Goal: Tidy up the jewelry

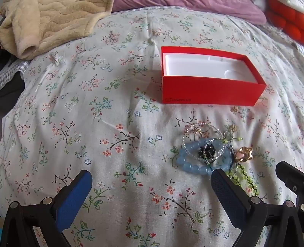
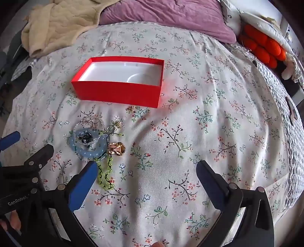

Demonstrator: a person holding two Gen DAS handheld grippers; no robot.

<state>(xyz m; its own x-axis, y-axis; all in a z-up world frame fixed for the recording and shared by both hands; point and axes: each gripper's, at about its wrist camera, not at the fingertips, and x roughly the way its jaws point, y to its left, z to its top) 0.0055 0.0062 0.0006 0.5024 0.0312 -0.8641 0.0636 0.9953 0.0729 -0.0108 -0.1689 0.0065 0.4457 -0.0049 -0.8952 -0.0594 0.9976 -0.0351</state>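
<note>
Nearest: left gripper and right gripper, both spread wide, nothing held, hovering tilted down over floral bedspread.

Just beyond: tangled jewelry heap on the cloth — blue bead bracelet, clear bead strand, black charm, gold ring, green bead string.

Farther: red box, lid off, white tray bare.

Advised: start with the gold ring at the heap's edge; close gently, lift straight, avoid dragging tangled strands.

Farthest: beige blanket, purple pillow.

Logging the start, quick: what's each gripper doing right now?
Left gripper: open, holding nothing.
Right gripper: open, holding nothing.
</note>
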